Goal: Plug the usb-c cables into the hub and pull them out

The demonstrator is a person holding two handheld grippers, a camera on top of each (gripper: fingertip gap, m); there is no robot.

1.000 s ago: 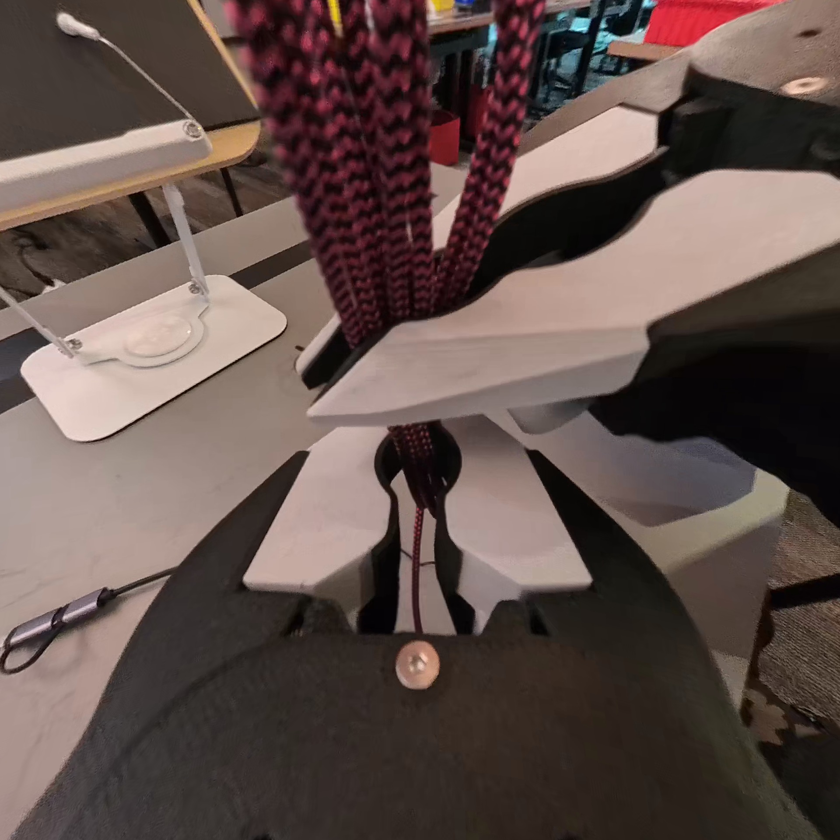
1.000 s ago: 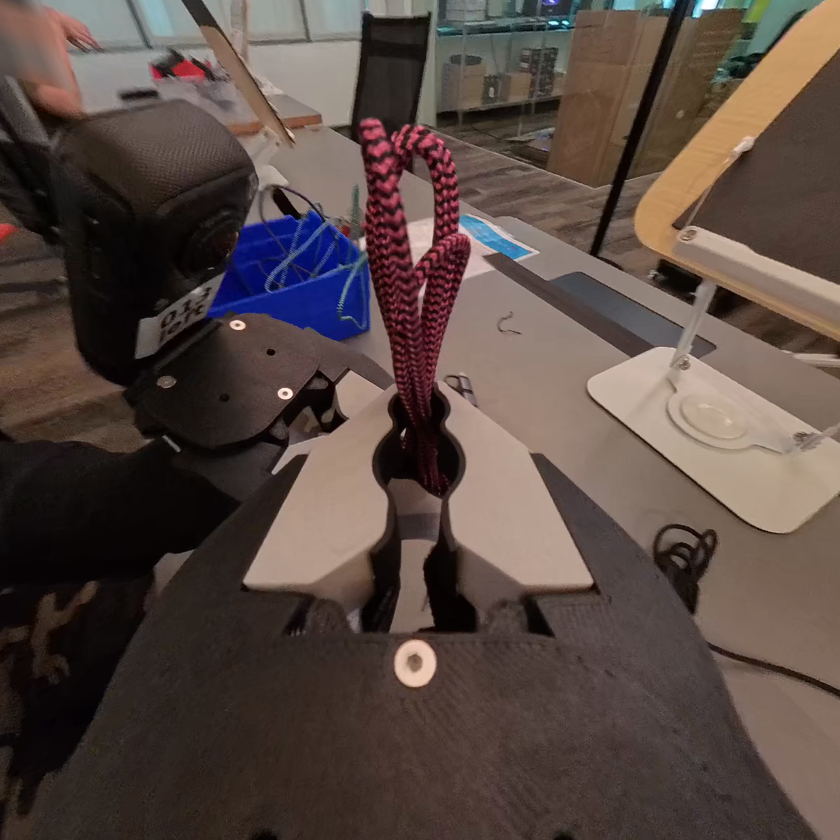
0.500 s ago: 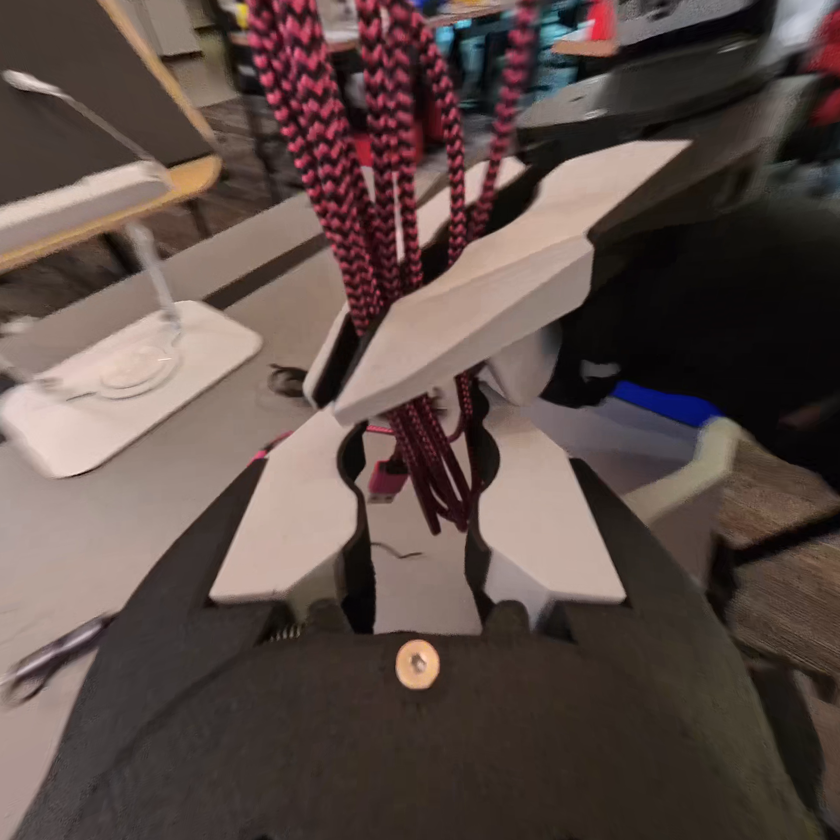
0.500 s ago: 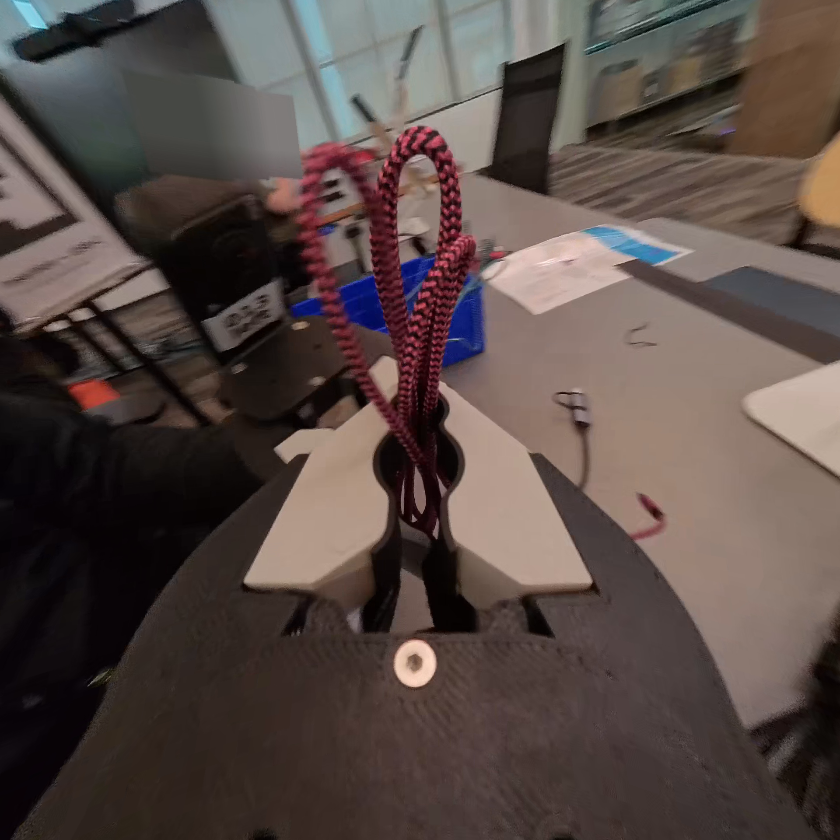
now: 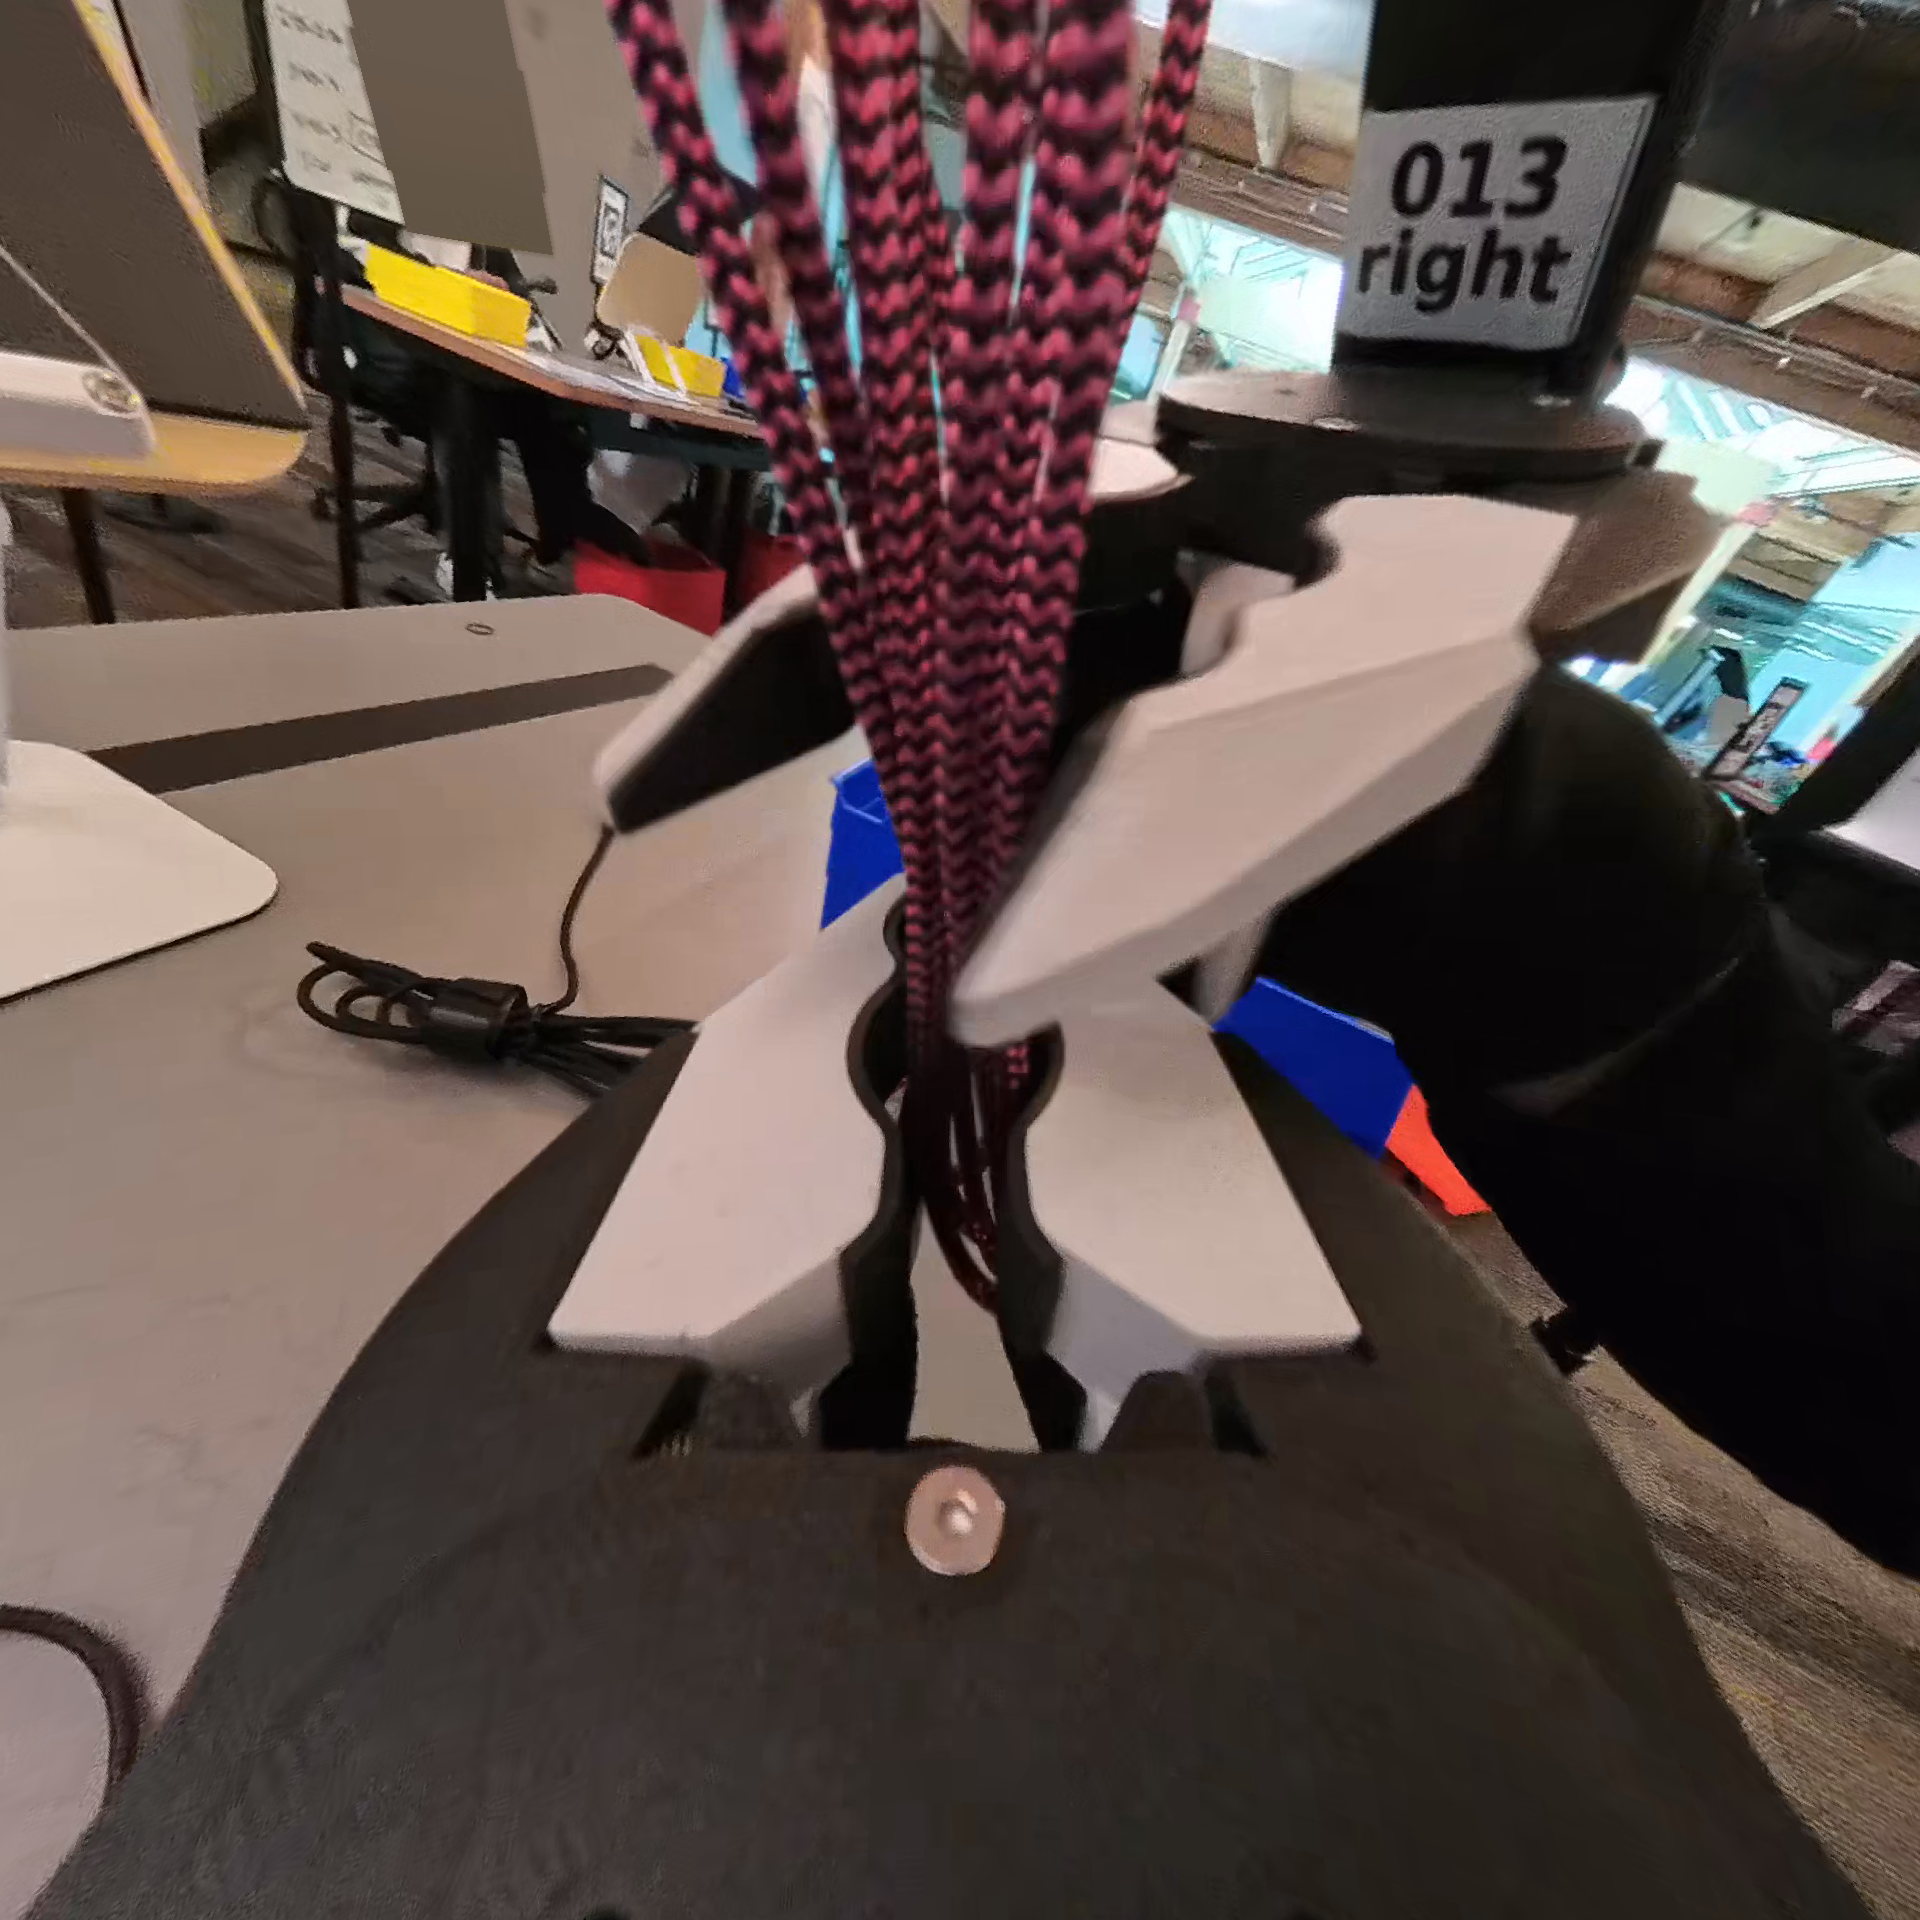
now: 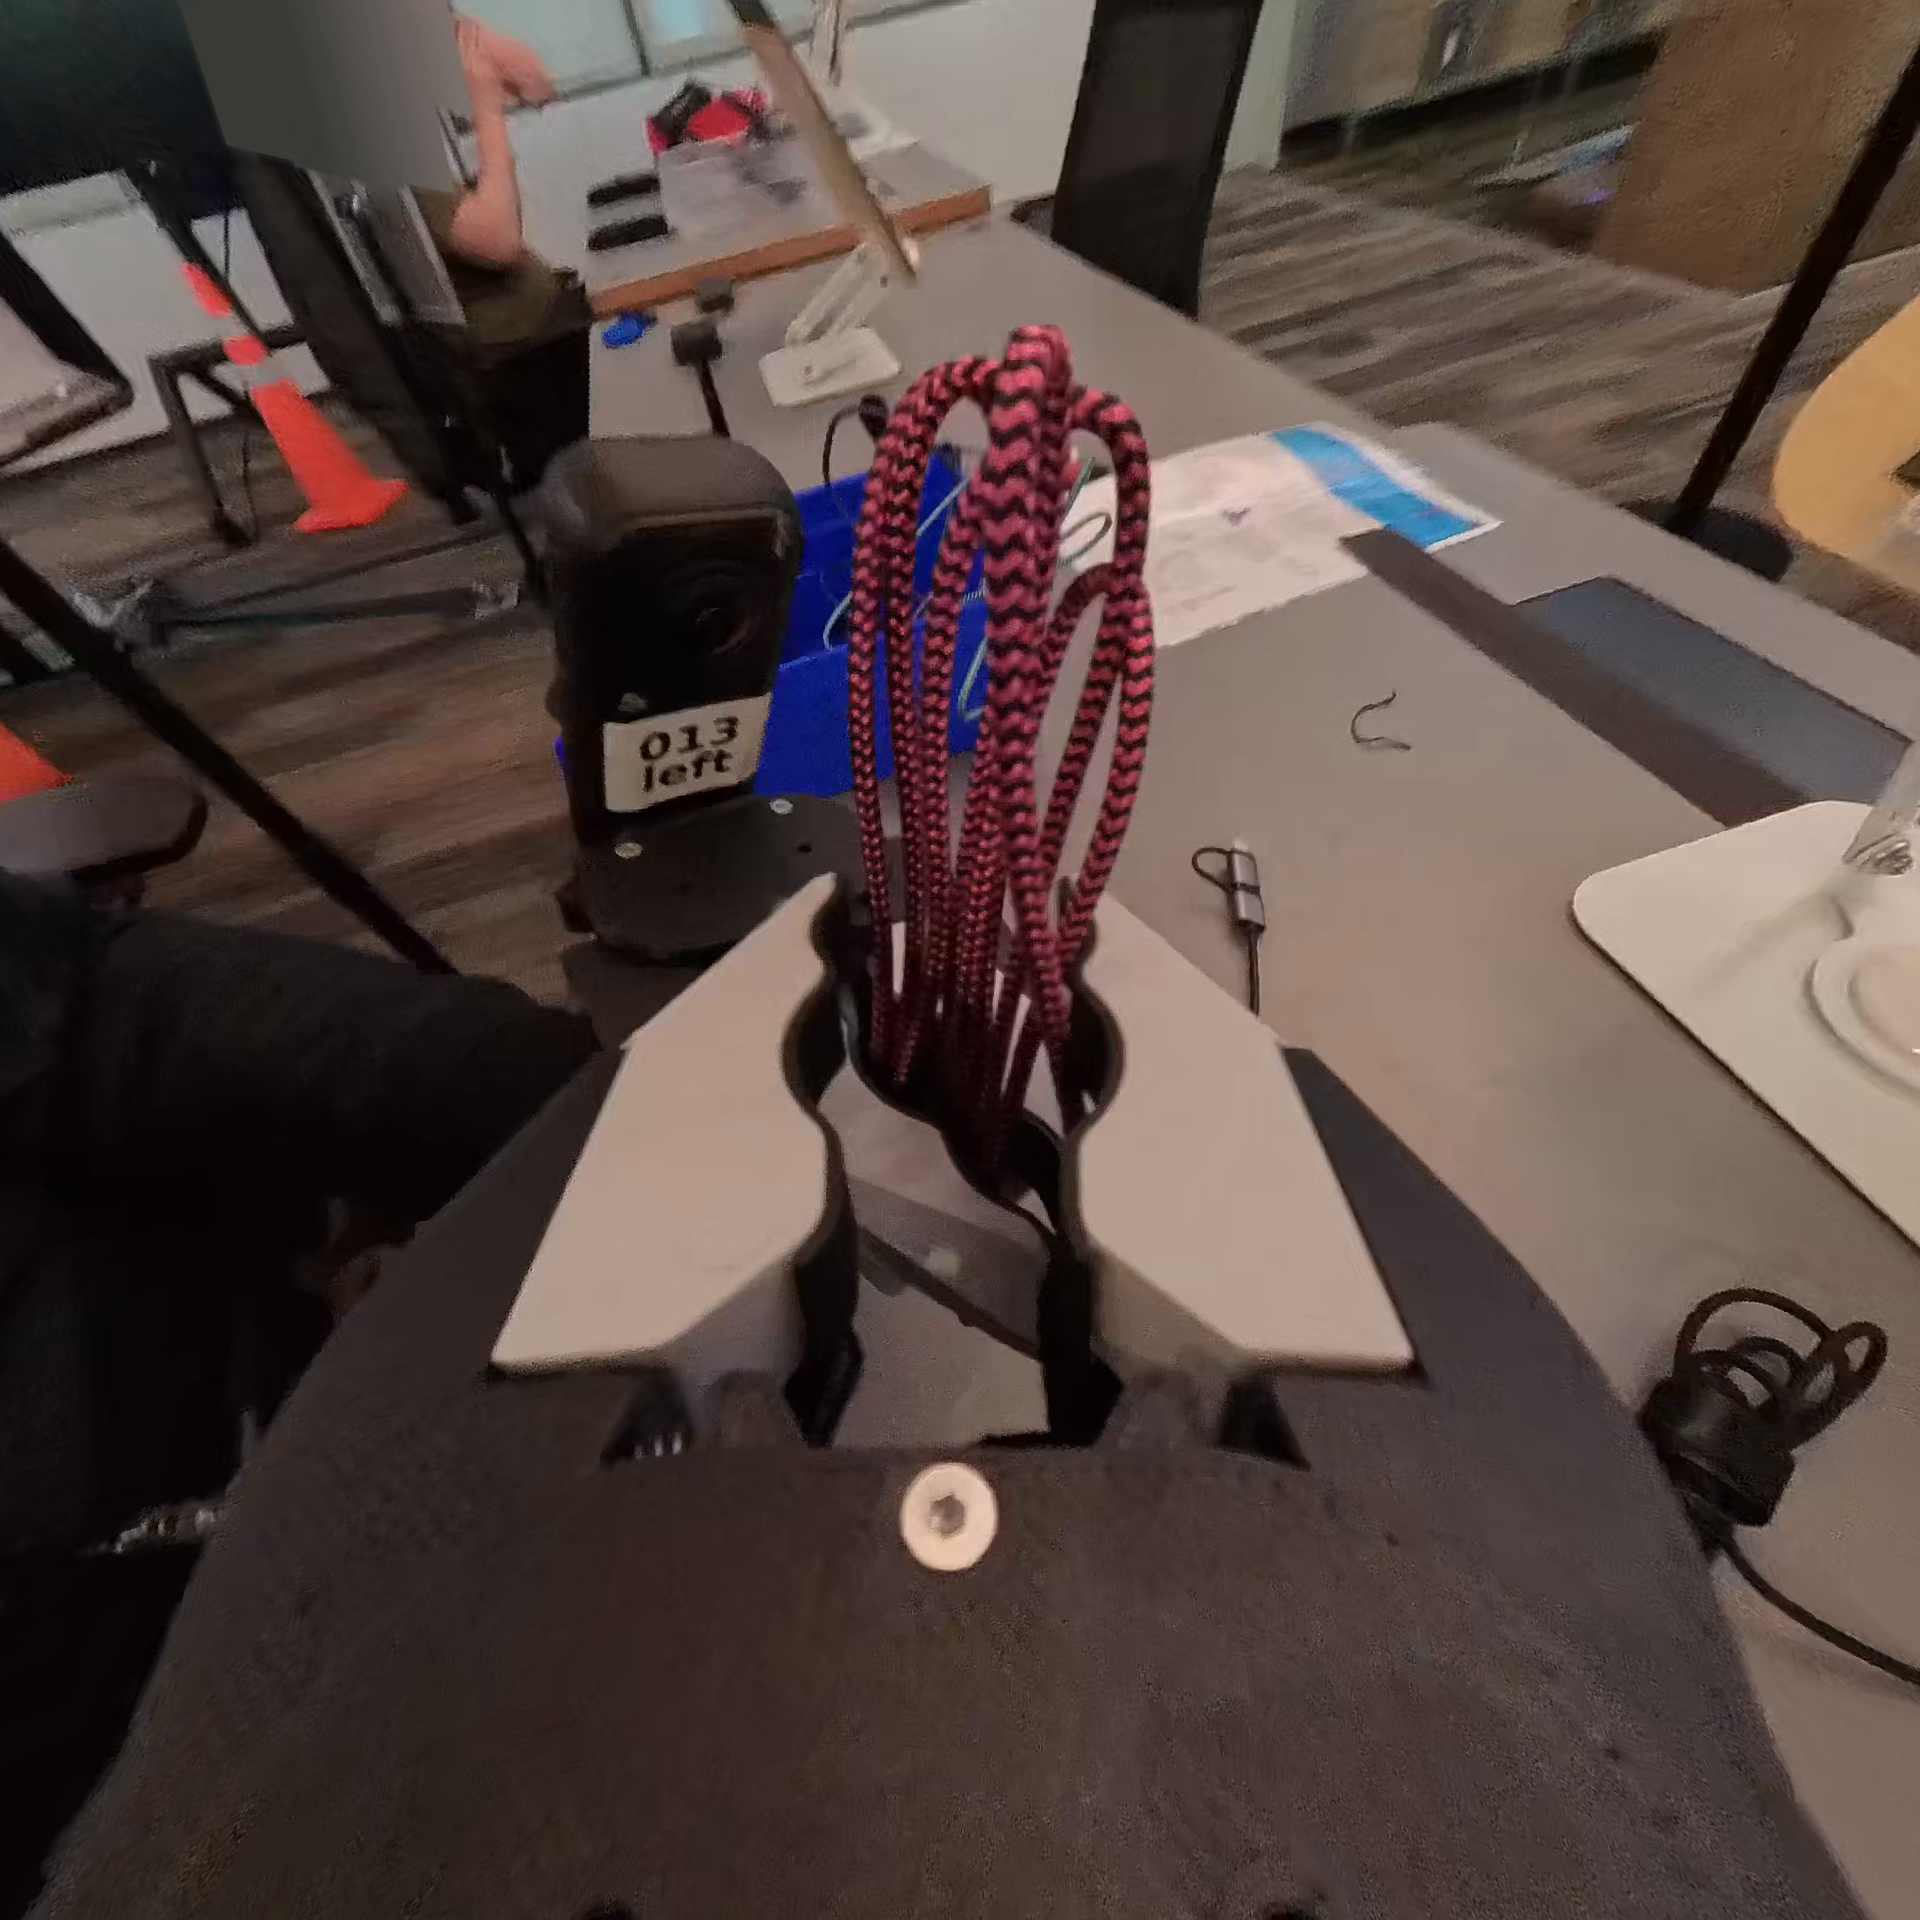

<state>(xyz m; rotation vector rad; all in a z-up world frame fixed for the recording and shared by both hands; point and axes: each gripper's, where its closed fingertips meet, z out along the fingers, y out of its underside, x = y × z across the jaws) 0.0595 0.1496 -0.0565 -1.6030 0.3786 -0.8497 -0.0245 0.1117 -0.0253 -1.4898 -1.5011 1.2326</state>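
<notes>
Left gripper (image 5: 951, 1049): my jaws are pinched in on the bundle of red-and-black braided cable (image 5: 940, 582). The strands run down through the round notch between my fingers (image 5: 748, 1164) and I can see them bunched in the narrow slot behind it.

Right gripper (image 6: 961, 1023): jaws spread apart here. The loops stand in the gap between the fingers (image 6: 686, 1164) and nothing squeezes them, as far as I can see.

Cable: in the right wrist view it's a bunch of tall loops (image 6: 997, 665) sticking up out of the gap, tops arching over. I can't make out a plug end in either view.

How the two sit: in the left wrist view the right gripper (image 5: 862, 852) comes in from the right, just above my own fingers, with the strands passing between its two fingers.

Hub: small grey hub (image 6: 1247, 899) with a short dark lead, lying on the grey worktop (image 6: 1455, 987) off to the right of the cable, well apart from both grippers.

Other stuff: black coiled cord (image 5: 447, 1013) on the worktop (image 5: 208, 1143) to my left, white stand base (image 6: 1756, 977) at the right edge, blue bin (image 6: 821, 686) behind the loops, printed sheet (image 6: 1278, 530) farther back.
</notes>
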